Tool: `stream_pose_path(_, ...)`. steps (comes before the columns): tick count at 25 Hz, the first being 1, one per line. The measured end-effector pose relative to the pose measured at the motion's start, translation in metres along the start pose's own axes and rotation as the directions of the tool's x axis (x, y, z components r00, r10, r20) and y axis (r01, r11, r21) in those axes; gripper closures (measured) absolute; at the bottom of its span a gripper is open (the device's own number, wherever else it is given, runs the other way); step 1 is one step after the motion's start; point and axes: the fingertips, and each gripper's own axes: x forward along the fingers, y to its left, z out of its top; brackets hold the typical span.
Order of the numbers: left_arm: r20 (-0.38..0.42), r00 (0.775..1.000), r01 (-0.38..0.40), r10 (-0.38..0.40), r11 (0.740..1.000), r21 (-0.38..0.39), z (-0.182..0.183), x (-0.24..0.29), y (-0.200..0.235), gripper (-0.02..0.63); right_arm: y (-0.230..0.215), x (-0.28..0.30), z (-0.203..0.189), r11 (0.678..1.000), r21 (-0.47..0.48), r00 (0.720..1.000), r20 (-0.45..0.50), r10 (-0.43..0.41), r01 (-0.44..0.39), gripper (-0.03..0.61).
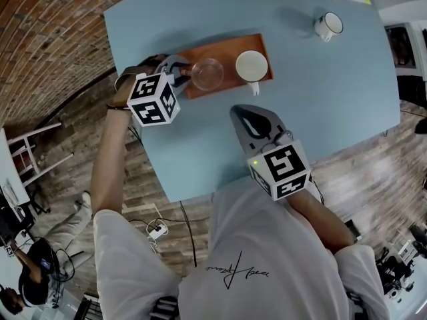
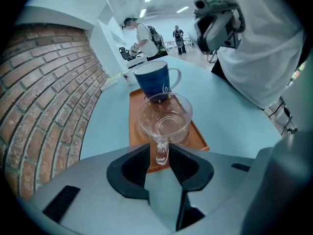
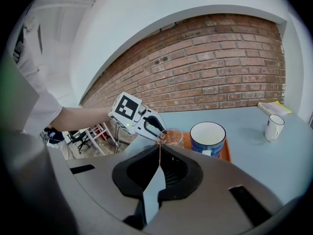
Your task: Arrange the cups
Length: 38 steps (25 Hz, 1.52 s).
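1. The left tool reaches to the 9 o'clock end of the orange tray, tilted steeply down. Its jaws are spread on either side of the handle of the glass cup, not clamping it.
2. The right tool sits low over the near part of the blue desk, pointing toward 11 o'clock, its jaws pressed together and empty.
3. The script on the person's white shirt is not legible.
4. There are 3 cups. The glass cup and a blue mug stand on the 1 tray, the mug at the 3 o'clock end. A white mug stands apart on the desk at 2 o'clock.
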Motion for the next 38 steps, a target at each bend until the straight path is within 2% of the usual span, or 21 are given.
stream_pose_path(6,-0.018,1.0,0.019,-0.019,0.999,0.028,0.001,0.003,-0.005,0.519,-0.005,0.002,0.002,1.0,0.03,1.0,0.008,-0.004,0.004,0.555)
stream_pose_path(13,0.0,0.999,0.036,-0.036,0.999,0.006,0.001,0.002,-0.007,0.538,-0.006,0.004,0.005,0.999,0.036,1.0,0.013,-0.005,0.004,0.555)
stream_pose_path(25,0.061,0.996,0.079,-0.072,0.989,-0.125,0.001,-0.005,-0.014,0.558,-0.002,0.006,0.0,0.999,0.036,1.0,-0.003,0.011,-0.011,0.555)
stream_pose_path(31,0.087,0.993,0.096,-0.077,0.967,-0.234,0.002,-0.005,-0.018,0.558,-0.003,0.002,-0.001,0.999,0.035,1.0,0.002,0.012,-0.012,0.555)
stream_pose_path(38,0.128,0.991,0.075,-0.032,0.934,-0.349,0.002,-0.006,-0.022,0.558,-0.003,0.001,-0.001,0.999,0.042,1.0,0.008,0.013,-0.014,0.555)
